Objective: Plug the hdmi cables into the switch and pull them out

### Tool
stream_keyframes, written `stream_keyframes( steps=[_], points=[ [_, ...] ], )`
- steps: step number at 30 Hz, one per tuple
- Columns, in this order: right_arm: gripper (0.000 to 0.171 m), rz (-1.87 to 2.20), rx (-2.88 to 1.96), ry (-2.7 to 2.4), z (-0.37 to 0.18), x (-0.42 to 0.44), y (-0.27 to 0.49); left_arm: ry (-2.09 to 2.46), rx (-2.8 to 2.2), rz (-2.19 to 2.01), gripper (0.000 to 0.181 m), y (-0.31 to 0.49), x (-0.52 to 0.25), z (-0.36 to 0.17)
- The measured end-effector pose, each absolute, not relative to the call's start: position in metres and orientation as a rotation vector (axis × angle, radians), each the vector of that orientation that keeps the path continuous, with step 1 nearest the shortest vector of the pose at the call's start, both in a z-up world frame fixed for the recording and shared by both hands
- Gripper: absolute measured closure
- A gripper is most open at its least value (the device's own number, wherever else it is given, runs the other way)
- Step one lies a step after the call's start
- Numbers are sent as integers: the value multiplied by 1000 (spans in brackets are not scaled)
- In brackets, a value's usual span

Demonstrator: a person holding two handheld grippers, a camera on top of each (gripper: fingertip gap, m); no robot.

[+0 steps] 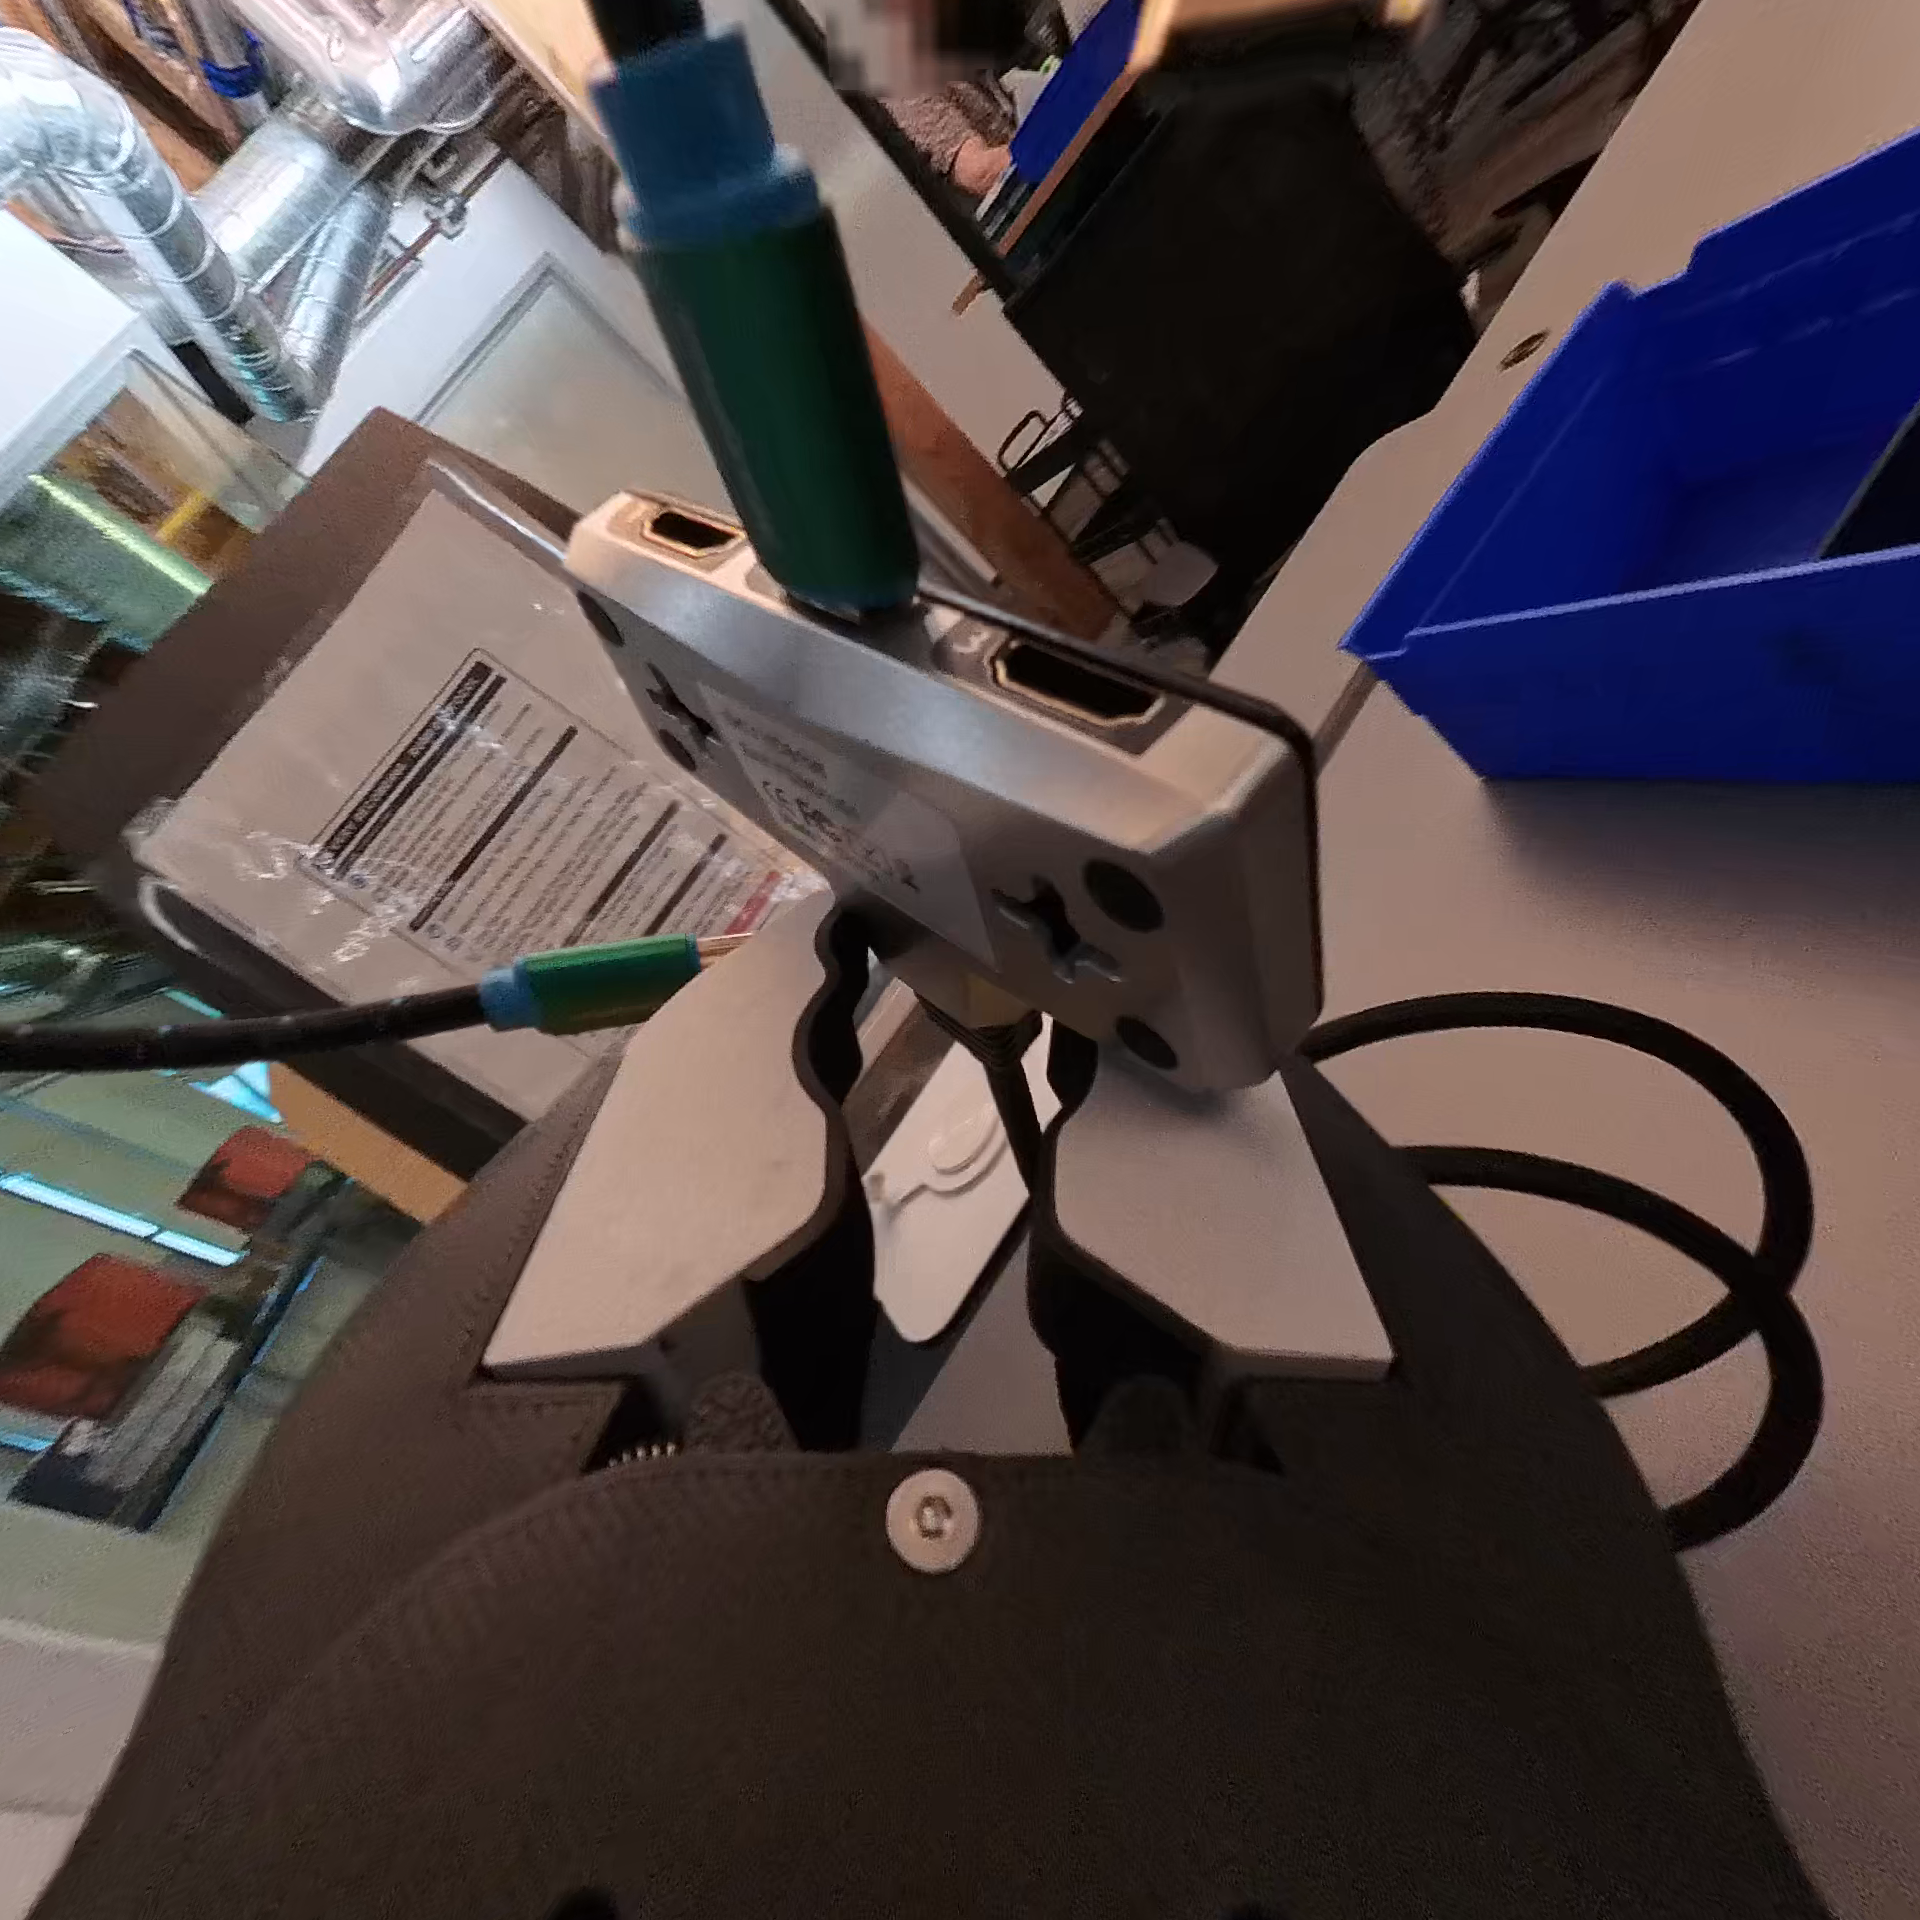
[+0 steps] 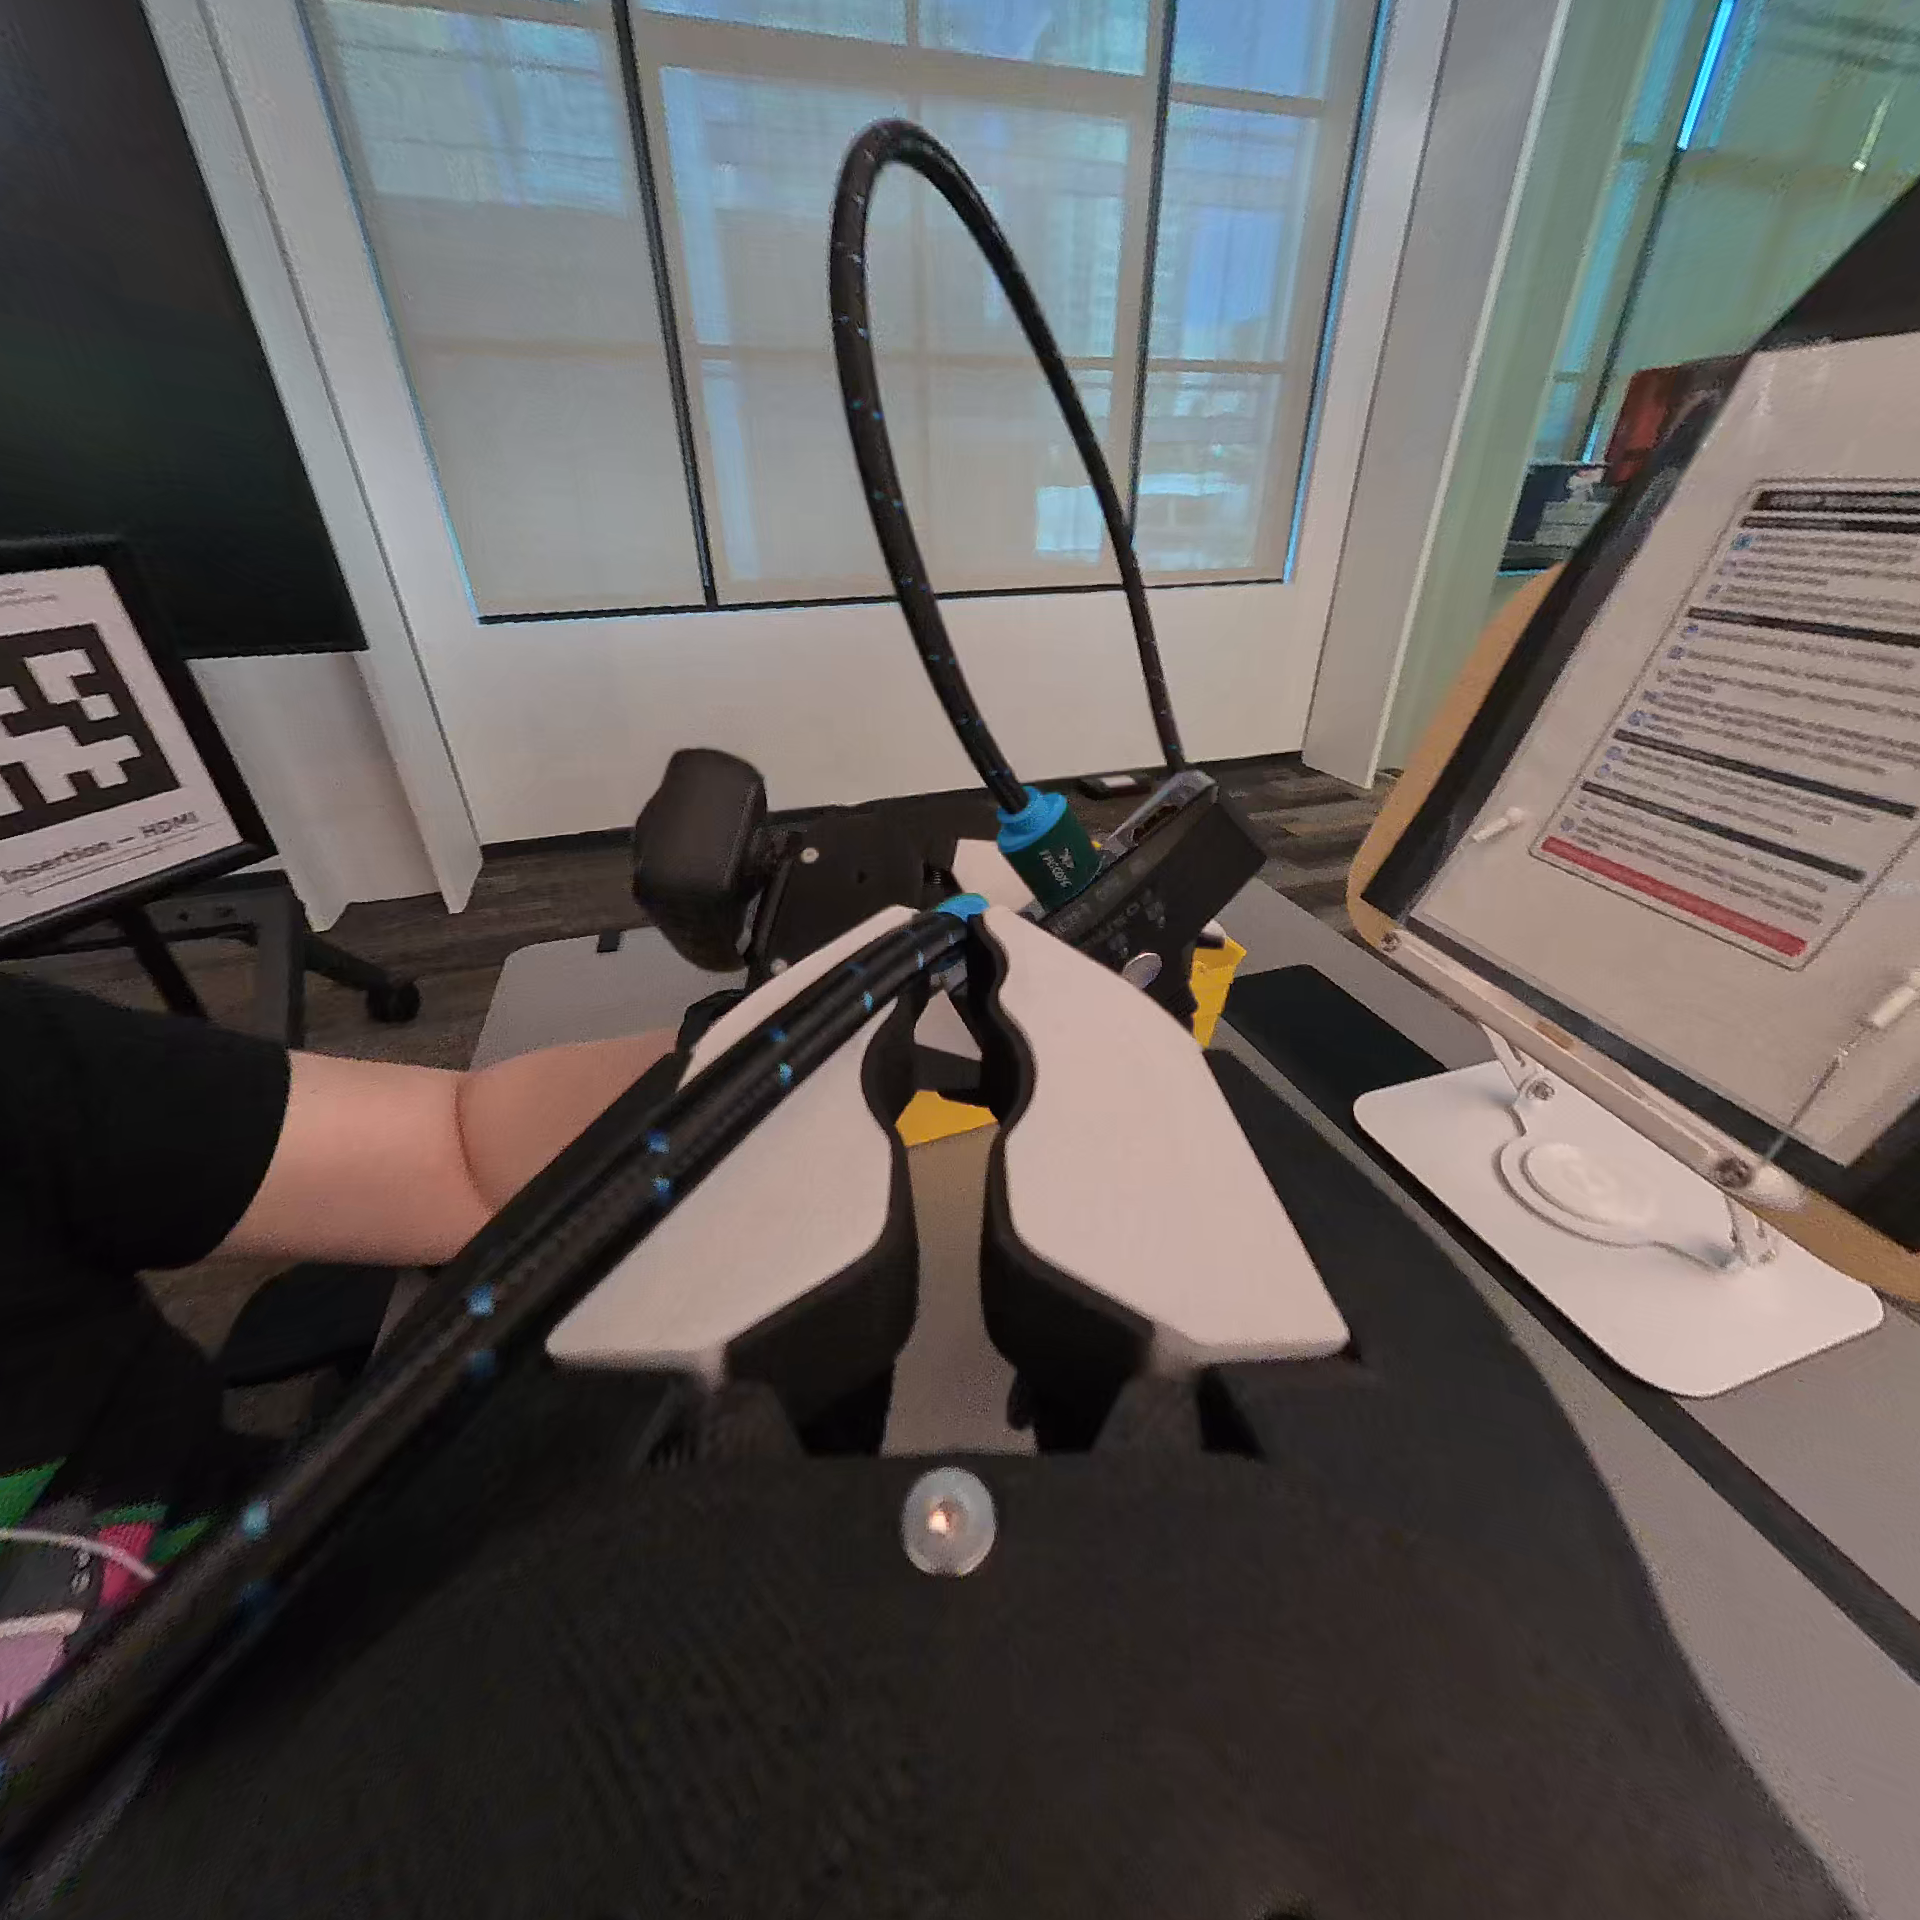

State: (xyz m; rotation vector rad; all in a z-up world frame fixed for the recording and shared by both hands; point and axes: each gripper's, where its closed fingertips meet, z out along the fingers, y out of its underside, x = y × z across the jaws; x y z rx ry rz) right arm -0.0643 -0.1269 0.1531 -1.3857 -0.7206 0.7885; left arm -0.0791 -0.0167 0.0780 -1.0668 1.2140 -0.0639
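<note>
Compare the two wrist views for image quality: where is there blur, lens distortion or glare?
Left wrist view: the plugged-in green connector and the background are smeared, the silver switch sharper, the blue bin soft. Right wrist view: the bright window washes out, straight frames bow from the wide lens, and the black cable stays fairly crisp.

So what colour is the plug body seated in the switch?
Dark green plug body with a blue collar, clearest in the left wrist view.
</note>
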Motion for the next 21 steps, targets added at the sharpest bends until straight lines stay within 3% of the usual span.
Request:
stream_keyframes(
  steps=[1, 21],
  points=[
    [166, 773, -1399, -710, 151, -67, -124, 1204, -1065, -40, 148, -15, -80, 78],
    [165, 563, -1479, -678, 134, -76, -103, 1173, -1062, 62, 149, -7, -83, 76]
  ],
)
